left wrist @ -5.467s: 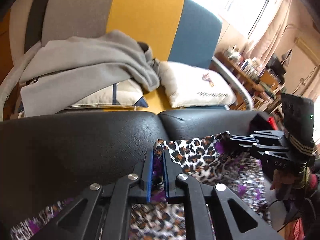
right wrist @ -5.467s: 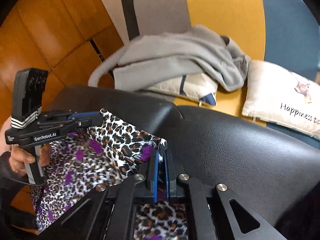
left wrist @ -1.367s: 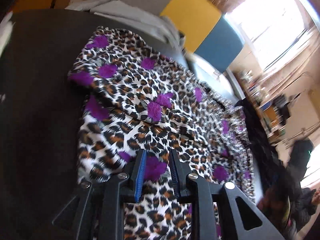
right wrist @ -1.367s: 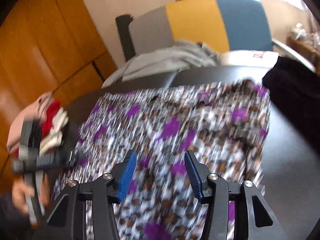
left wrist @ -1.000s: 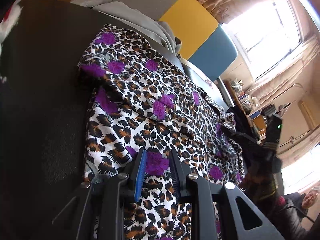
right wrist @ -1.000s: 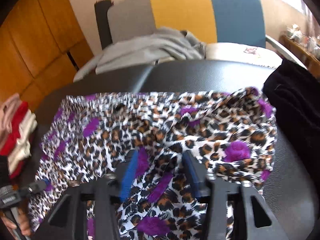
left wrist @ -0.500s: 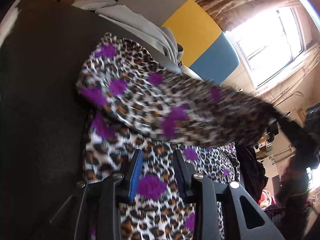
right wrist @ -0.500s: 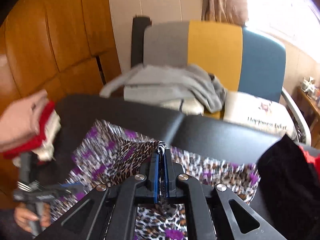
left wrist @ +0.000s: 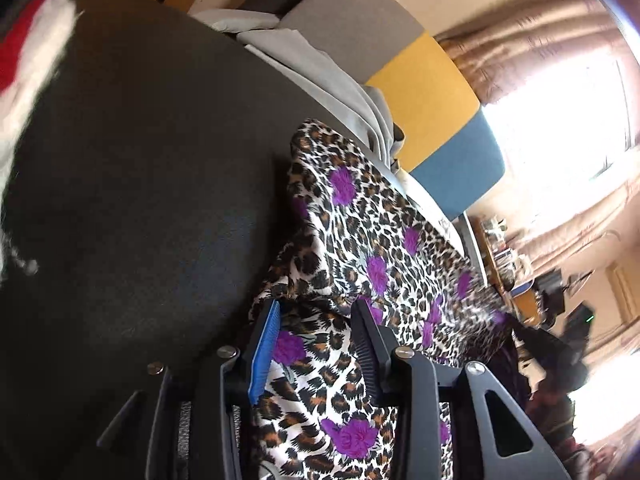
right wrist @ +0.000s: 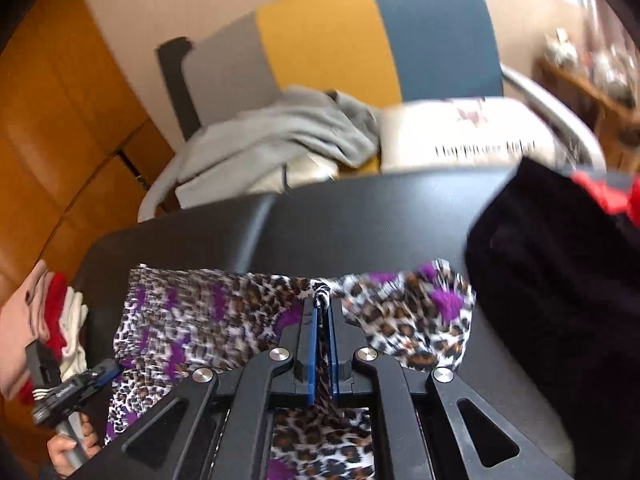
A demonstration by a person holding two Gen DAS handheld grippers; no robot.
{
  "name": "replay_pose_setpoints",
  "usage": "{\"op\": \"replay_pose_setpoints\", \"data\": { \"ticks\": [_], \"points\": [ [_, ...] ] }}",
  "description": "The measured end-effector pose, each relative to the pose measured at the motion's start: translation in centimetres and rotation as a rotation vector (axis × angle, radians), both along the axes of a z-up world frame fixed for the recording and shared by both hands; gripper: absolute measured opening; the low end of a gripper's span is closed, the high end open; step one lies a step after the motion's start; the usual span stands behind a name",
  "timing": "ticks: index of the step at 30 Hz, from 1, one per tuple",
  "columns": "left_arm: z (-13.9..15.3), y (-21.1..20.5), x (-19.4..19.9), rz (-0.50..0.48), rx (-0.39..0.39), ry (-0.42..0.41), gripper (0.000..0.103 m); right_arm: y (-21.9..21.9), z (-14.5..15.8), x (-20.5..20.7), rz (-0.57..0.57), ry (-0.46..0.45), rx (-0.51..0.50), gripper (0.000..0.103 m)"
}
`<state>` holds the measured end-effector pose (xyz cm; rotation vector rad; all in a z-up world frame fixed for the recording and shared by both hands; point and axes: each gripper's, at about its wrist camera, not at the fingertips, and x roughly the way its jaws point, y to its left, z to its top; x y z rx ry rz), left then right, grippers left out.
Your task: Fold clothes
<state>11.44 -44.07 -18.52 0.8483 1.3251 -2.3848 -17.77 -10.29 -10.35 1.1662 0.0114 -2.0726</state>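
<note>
Far left, at the edge of the black padded surface [right wrist: 360,216]: a stack of folded clothes [right wrist: 60,320] in pink, red and white, touching the surface's rim. Just below it, a hand [right wrist: 66,450] gripping the handle of the left gripper [left wrist: 316,320], seen small in the right wrist view at [right wrist: 102,374]. Jaws spread apart, blue-lined fingers [left wrist: 266,350] straddling the near edge of the leopard-print garment [left wrist: 380,248] without pinching it.

Spread across the middle of the black surface: the same garment [right wrist: 192,320], white and brown spots with purple flowers, one layer lying doubled over another, blurred along the far right end in the left wrist view.

Centre: right gripper [right wrist: 322,320] pressed together on a bunched fold of the garment's upper edge, cloth poking out above the fingertips and hanging down between the arms below.

Right: a black garment [right wrist: 552,300] heaped on the surface, touching the leopard print's right corner and crowding that side; a patch of red [right wrist: 604,192] on top.

Behind, beyond the surface's far edge: a chair [right wrist: 380,32] with grey, yellow and blue back panels, a grey sweatshirt [right wrist: 280,136] draped over its seat, a white cushion [right wrist: 472,136] with blurred lettering beside it. Orange wood panelling [right wrist: 60,120] at far left, cluttered shelf [right wrist: 592,64] at far right.
</note>
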Motion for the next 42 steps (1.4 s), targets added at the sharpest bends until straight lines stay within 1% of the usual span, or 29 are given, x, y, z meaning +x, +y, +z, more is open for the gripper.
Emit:
{"op": "replay_pose_setpoints", "data": {
  "ticks": [3,5,6,7,8,10,11,12,13,14,15,17,18,19,20,21,22,24,26,27,29,30,31,33,35,36,37,39,42],
  "points": [
    [0.0,0.1,0.2,-0.006,0.040,0.037,0.041,1.0,-2.4,-1.1,-0.028,-0.096,-0.070,0.011],
    [0.1,0.0,0.2,-0.005,0.063,0.059,0.046,1.5,-3.5,-1.3,-0.030,-0.135,-0.102,0.019],
    [0.1,0.0,0.0,-0.003,0.072,0.069,0.048,1.8,-4.0,-1.3,-0.028,-0.157,-0.114,0.029],
    [0.1,0.0,-0.1,0.000,0.081,0.079,0.049,2.0,-4.4,-1.3,-0.029,-0.166,-0.118,0.037],
    [0.0,-0.2,-0.4,0.006,0.093,0.071,0.050,2.2,-4.8,-1.2,-0.030,-0.175,-0.122,0.039],
    [-0.4,-0.5,-0.8,0.022,0.125,0.049,0.050,2.2,-5.5,-0.8,-0.021,-0.192,-0.137,0.039],
    [-0.7,-0.6,-1.0,0.032,0.145,0.034,0.049,2.0,-5.9,-0.7,-0.013,-0.196,-0.128,0.039],
    [-0.6,-0.6,-1.0,0.042,0.145,0.029,0.049,1.7,-6.2,-0.5,-0.004,-0.199,-0.117,0.039],
    [-0.6,-0.6,-1.0,0.052,0.144,0.024,0.047,1.2,-6.5,-0.2,0.015,-0.195,-0.098,0.039],
    [-0.6,-0.7,-1.0,0.062,0.143,0.019,0.038,0.8,-6.6,0.3,0.032,-0.182,-0.076,0.039],
    [-0.6,-0.7,-1.1,0.072,0.141,0.003,0.034,0.3,-6.6,0.8,0.048,-0.154,-0.040,0.037],
    [-0.6,-0.7,-1.4,0.062,0.126,-0.016,0.016,-0.3,-6.3,1.8,0.064,-0.086,0.030,0.025],
    [-0.5,-0.7,-1.5,0.061,0.099,-0.040,0.013,-0.4,-5.9,2.0,0.066,-0.061,0.046,0.011],
    [-0.4,-0.6,-1.4,0.060,0.077,-0.060,0.008,-0.5,-5.6,2.2,0.067,-0.036,0.061,0.006],
    [-0.3,-0.6,-1.2,0.056,0.076,-0.061,0.006,-0.4,-5.0,2.3,0.060,-0.014,0.060,0.006],
    [-0.1,-0.5,-1.0,0.056,0.071,-0.059,0.006,-0.2,-4.2,2.3,0.048,0.011,0.049,0.004],
    [0.3,-0.4,-0.6,0.049,0.047,-0.076,0.006,0.1,-3.0,2.4,0.038,0.043,0.029,0.004],
    [0.7,-0.5,0.1,0.035,0.024,-0.081,0.005,0.6,-1.2,2.5,0.027,0.090,0.007,0.004],
    [0.5,-0.8,0.8,0.043,0.019,-0.113,0.005,0.7,-0.6,2.1,0.006,0.130,0.053,0.004],
    [0.3,-1.0,1.2,0.049,0.019,-0.127,0.005,0.7,-1.0,1.9,0.002,0.125,0.076,0.006],
    [0.1,-1.2,2.0,0.055,0.025,-0.141,0.005,1.0,-2.5,1.4,-0.019,0.096,0.120,0.014],
    [0.1,-1.2,2.4,0.056,0.026,-0.147,0.003,1.4,-2.7,1.7,-0.013,0.075,0.097,0.022],
    [0.2,-1.1,2.7,0.051,0.030,-0.131,0.002,1.7,-3.0,2.0,-0.008,0.055,0.073,0.024],
    [0.5,-0.9,3.0,0.040,0.051,-0.087,0.007,2.4,-3.5,2.5,0.003,0.014,0.026,0.025],
    [0.7,-0.8,3.1,0.029,0.088,-0.041,0.016,3.0,-4.1,3.1,0.014,-0.027,-0.021,0.036],
    [0.7,-0.6,2.9,0.026,0.117,-0.026,0.017,3.3,-4.3,3.4,0.019,-0.048,-0.044,0.044],
    [0.6,-0.5,2.6,0.019,0.148,-0.014,0.019,3.3,-4.7,3.7,0.025,-0.064,-0.054,0.049],
    [0.4,-0.2,2.0,0.016,0.177,-0.005,0.025,3.2,-5.6,4.2,0.016,-0.071,-0.028,0.050],
    [0.3,0.0,0.8,0.036,0.189,-0.014,0.028,2.8,-6.7,3.8,-0.001,-0.071,0.000,0.049]
  ]
}}
